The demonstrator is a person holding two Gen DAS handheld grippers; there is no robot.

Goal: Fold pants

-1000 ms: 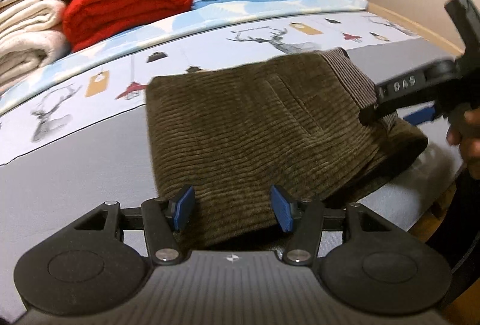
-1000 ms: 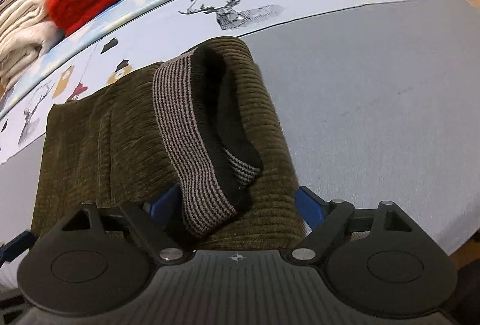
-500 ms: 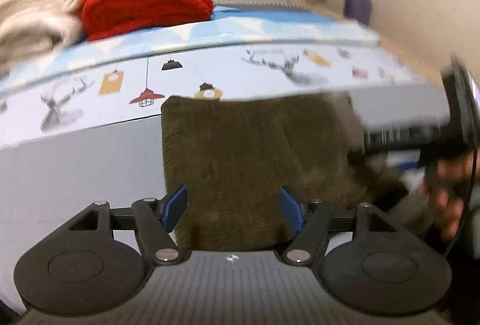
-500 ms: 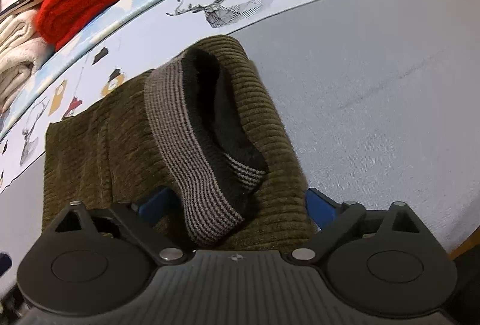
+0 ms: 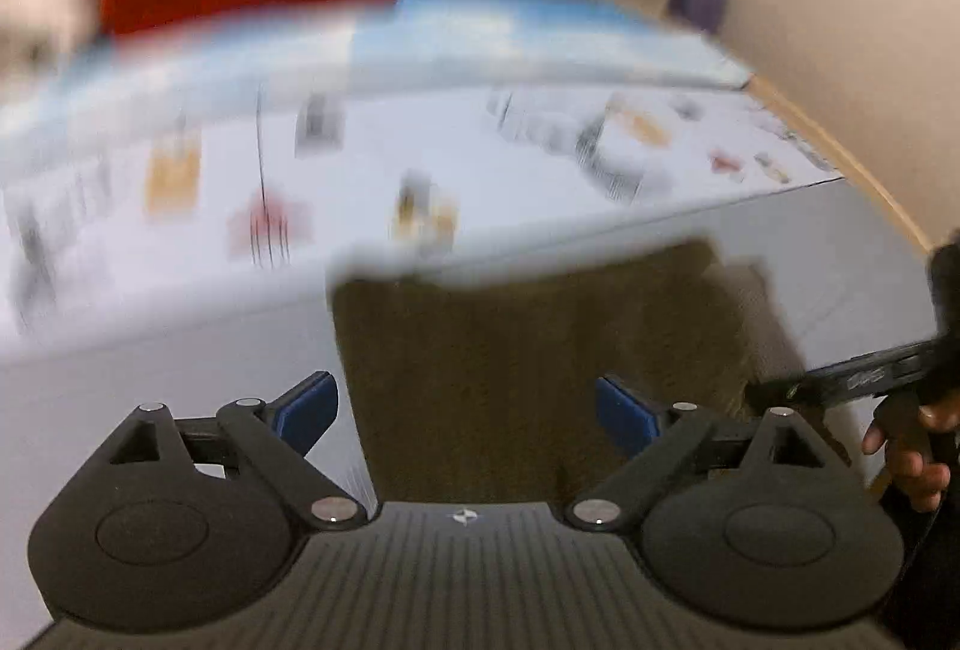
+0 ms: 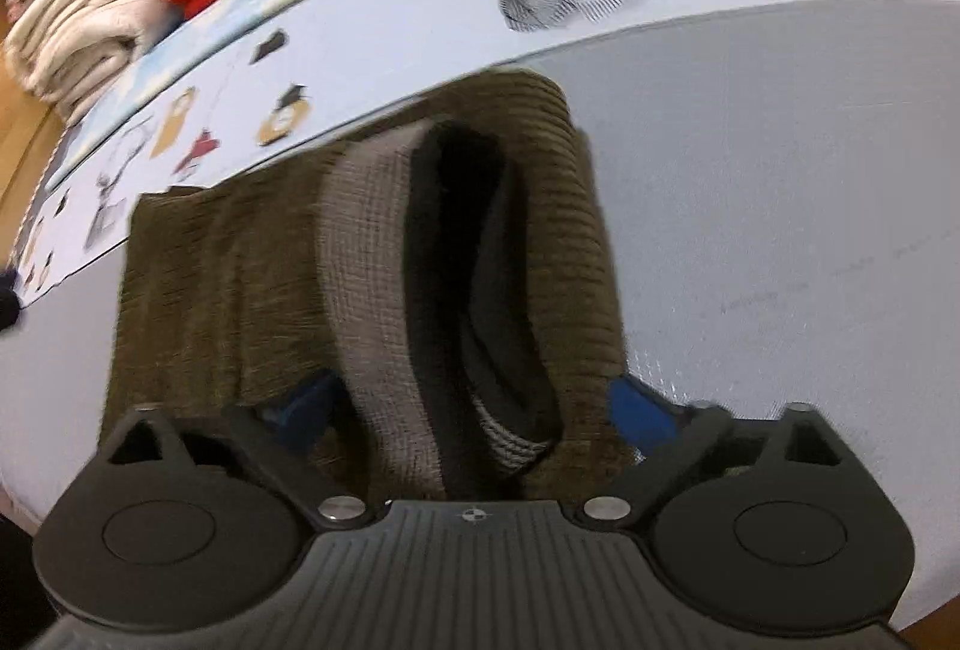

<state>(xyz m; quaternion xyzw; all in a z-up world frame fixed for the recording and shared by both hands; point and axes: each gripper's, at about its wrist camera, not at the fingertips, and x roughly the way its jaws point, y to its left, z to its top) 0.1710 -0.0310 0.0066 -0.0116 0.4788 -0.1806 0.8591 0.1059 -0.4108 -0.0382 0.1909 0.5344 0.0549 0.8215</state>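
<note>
Both tongs point(image 5: 465, 407) point(image 6: 474, 407) opening over folded olive corduroy pants point(image 6: 240, 278), striped waistband seemingly gaping.

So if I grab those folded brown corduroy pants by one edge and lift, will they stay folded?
Probably not. The corduroy pants look soft and floppy, lying in loose layers with the striped waistband gaping open, so lifting one edge would likely unfold them. The ribbed cloth seems grippy, unlikely to slip from the pads.
</note>
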